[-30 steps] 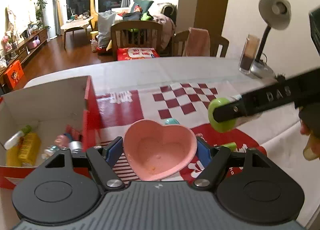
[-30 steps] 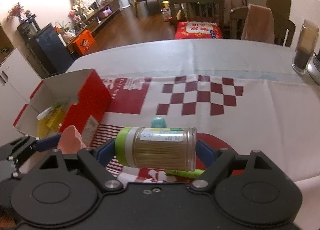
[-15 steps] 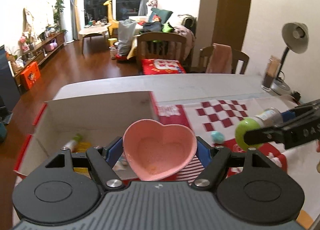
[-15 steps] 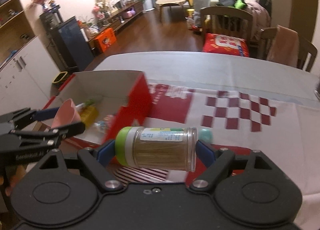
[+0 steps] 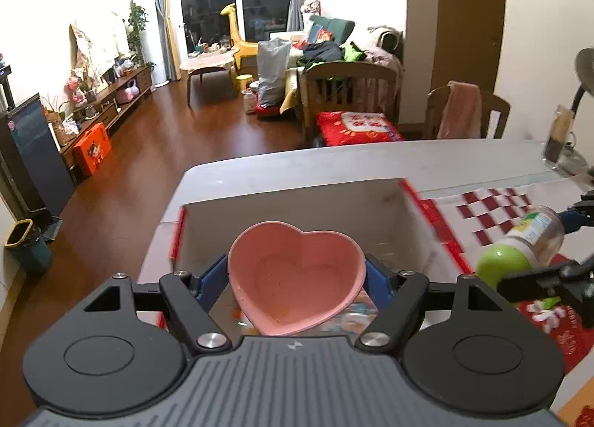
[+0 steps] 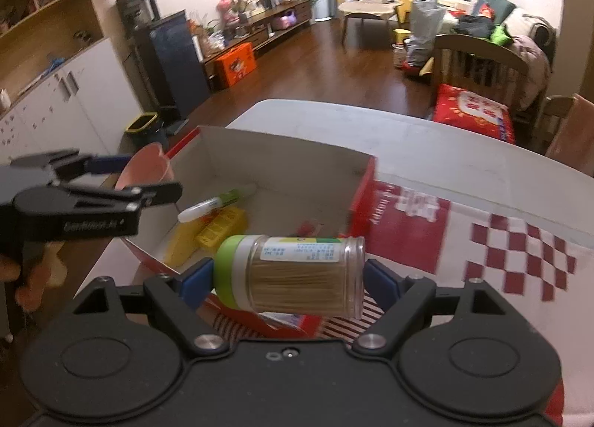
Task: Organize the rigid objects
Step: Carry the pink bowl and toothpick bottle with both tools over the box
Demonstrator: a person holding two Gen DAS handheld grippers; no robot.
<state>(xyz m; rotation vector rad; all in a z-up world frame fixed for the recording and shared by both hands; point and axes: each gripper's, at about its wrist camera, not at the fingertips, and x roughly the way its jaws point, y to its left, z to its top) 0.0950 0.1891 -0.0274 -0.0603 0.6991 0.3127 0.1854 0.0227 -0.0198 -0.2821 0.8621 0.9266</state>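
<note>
A pink heart-shaped bowl [image 5: 293, 260] sits between the blue pads of my left gripper [image 5: 296, 276], which is shut on it and hangs over the open red-and-white cardboard box [image 5: 297, 197]. My right gripper [image 6: 289, 278] is shut on a clear toothpick jar [image 6: 297, 271] with a green lid, held sideways above the box's near right corner. In the left wrist view the jar [image 5: 519, 245] shows at the right. From the right wrist view, the left gripper [image 6: 141, 176] with the bowl [image 6: 148, 167] is over the box's left rim. Inside the box [image 6: 289, 163] lie a green-capped marker [image 6: 215, 202] and yellow packs [image 6: 219, 226].
The box stands at the left end of a white table, beside a red-and-white checked cloth [image 6: 519, 252]. A desk lamp [image 5: 583, 67] and a glass container [image 5: 557, 137] stand at the far right. Wooden chairs [image 5: 349, 93] are behind the table. Past the left edge is wooden floor.
Both grippers have travelled left from above the checked cloth to the box, each keeping its object. The bowl is now over the box's inside, and the jar is at its near corner.
</note>
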